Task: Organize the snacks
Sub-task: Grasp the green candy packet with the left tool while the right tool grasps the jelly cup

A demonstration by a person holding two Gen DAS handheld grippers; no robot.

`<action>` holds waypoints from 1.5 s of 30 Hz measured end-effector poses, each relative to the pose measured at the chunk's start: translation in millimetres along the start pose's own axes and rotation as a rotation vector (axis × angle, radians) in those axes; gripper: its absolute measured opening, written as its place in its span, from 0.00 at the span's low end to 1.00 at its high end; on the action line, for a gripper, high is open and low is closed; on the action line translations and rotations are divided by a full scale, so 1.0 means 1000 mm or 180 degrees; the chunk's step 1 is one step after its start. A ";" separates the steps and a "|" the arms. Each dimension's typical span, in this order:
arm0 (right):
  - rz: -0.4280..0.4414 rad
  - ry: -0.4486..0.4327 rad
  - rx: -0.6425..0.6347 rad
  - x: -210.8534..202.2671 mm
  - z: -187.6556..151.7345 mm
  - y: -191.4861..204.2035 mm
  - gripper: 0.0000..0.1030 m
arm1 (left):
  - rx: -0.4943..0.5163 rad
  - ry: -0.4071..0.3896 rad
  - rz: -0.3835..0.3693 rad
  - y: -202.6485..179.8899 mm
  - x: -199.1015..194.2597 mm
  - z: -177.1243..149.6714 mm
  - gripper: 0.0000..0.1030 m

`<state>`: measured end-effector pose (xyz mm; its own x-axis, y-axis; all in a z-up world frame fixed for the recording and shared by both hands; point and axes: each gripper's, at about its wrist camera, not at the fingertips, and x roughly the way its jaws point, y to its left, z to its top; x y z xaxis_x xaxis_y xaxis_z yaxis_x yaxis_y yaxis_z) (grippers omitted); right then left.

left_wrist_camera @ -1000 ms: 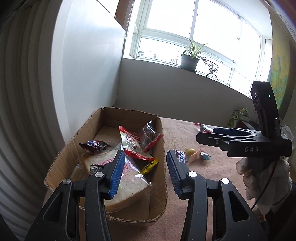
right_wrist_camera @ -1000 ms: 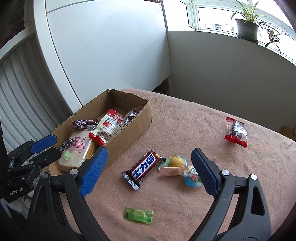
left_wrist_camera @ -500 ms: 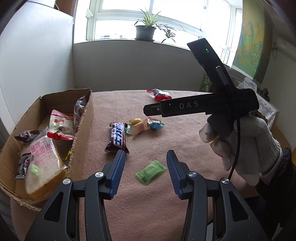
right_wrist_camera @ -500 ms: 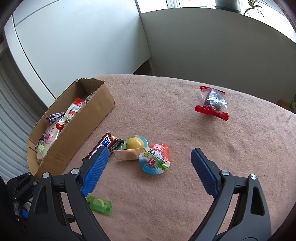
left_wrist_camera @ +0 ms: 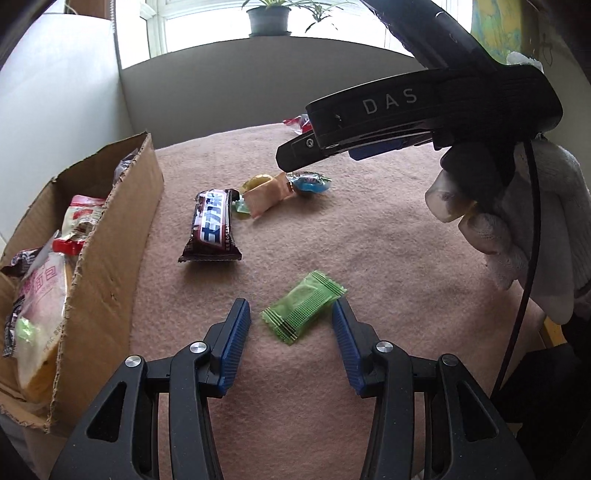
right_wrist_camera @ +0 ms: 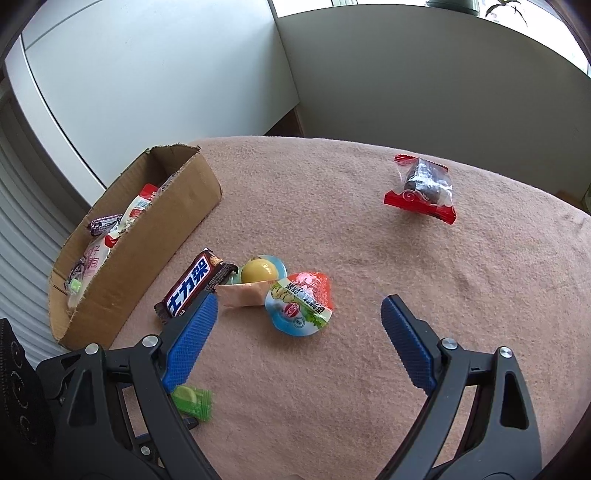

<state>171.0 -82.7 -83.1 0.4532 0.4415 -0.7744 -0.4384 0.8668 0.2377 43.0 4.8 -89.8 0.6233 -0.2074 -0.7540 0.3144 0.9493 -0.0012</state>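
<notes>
My left gripper (left_wrist_camera: 291,319) is open, low over the pink cloth, with a green candy packet (left_wrist_camera: 303,305) lying between its fingertips, not gripped. My right gripper (right_wrist_camera: 299,308) is open wide and empty above a blue-and-red jelly cup (right_wrist_camera: 300,302). Beside that cup lie a yellow jelly cup (right_wrist_camera: 259,270), a peach wrapper (right_wrist_camera: 243,293) and a dark chocolate bar (right_wrist_camera: 194,286). The chocolate bar (left_wrist_camera: 212,227) also shows in the left wrist view. The cardboard box (left_wrist_camera: 110,236) at the left holds bread and several snack packets. A red-ended cake packet (right_wrist_camera: 423,188) lies far right.
The right gripper's black body (left_wrist_camera: 424,114) and a white-gloved hand (left_wrist_camera: 517,229) hang over the cloth's right side. A white panel (right_wrist_camera: 147,81) and a grey wall (right_wrist_camera: 424,85) border the table. A potted plant (left_wrist_camera: 269,18) stands on the sill.
My left gripper swung right, away from the box, and dropped down around the green candy packet. My right gripper moved forward and lower over the jelly cups.
</notes>
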 end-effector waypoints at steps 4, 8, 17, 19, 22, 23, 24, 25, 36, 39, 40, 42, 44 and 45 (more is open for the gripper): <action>0.0024 0.0009 0.0038 0.001 -0.001 -0.001 0.90 | -0.0154 0.0018 0.0065 0.007 0.003 0.003 0.47; 0.0042 0.0048 0.0084 0.005 -0.001 -0.003 0.85 | -0.0217 0.0035 0.0056 0.010 0.006 0.007 0.44; 0.0055 0.0211 0.0180 0.024 0.001 -0.006 0.62 | -0.0226 0.0049 -0.0056 0.005 0.010 0.016 0.44; 0.0011 0.0203 0.0132 0.024 0.001 -0.003 0.58 | -0.0201 0.0051 -0.0035 0.004 0.012 0.018 0.44; -0.0003 0.0207 0.0136 0.024 0.002 -0.004 0.43 | -0.0177 0.0040 -0.0011 0.007 0.014 0.018 0.36; 0.0006 0.0201 0.0148 0.023 0.001 -0.005 0.43 | -0.0186 0.0035 -0.0010 0.007 0.014 0.019 0.35; 0.0013 0.0199 0.0156 0.023 0.001 -0.005 0.43 | -0.0196 0.0035 -0.0010 0.007 0.015 0.019 0.34; 0.0015 0.0197 0.0159 0.023 0.002 -0.005 0.43 | -0.0200 0.0033 -0.0013 0.007 0.015 0.020 0.34; 0.0036 0.0076 0.0181 0.002 -0.002 -0.007 0.42 | -0.0317 -0.0088 -0.0056 0.011 -0.004 0.015 0.33; 0.0052 0.0000 0.0173 -0.009 -0.001 -0.006 0.42 | -0.0339 -0.0166 -0.0070 0.011 -0.015 0.015 0.33; 0.0066 -0.0030 0.0169 -0.013 0.000 -0.004 0.42 | -0.0350 -0.0205 -0.0071 0.012 -0.020 0.016 0.33; 0.0076 -0.0100 0.0148 -0.021 0.001 0.000 0.42 | -0.0375 -0.0286 -0.0082 0.013 -0.029 0.018 0.33; 0.0057 -0.0179 0.0103 -0.030 0.003 0.007 0.42 | -0.0405 -0.0358 -0.0080 0.015 -0.040 0.018 0.33; 0.0057 -0.0219 0.0085 -0.034 0.004 0.011 0.42 | -0.0417 -0.0392 -0.0068 0.016 -0.044 0.019 0.33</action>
<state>154.4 -87.5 -52.0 0.4982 0.4711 -0.7279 -0.4265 0.8641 0.2673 33.8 25.1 -44.1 0.7030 -0.2477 -0.6666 0.2378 0.9653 -0.1080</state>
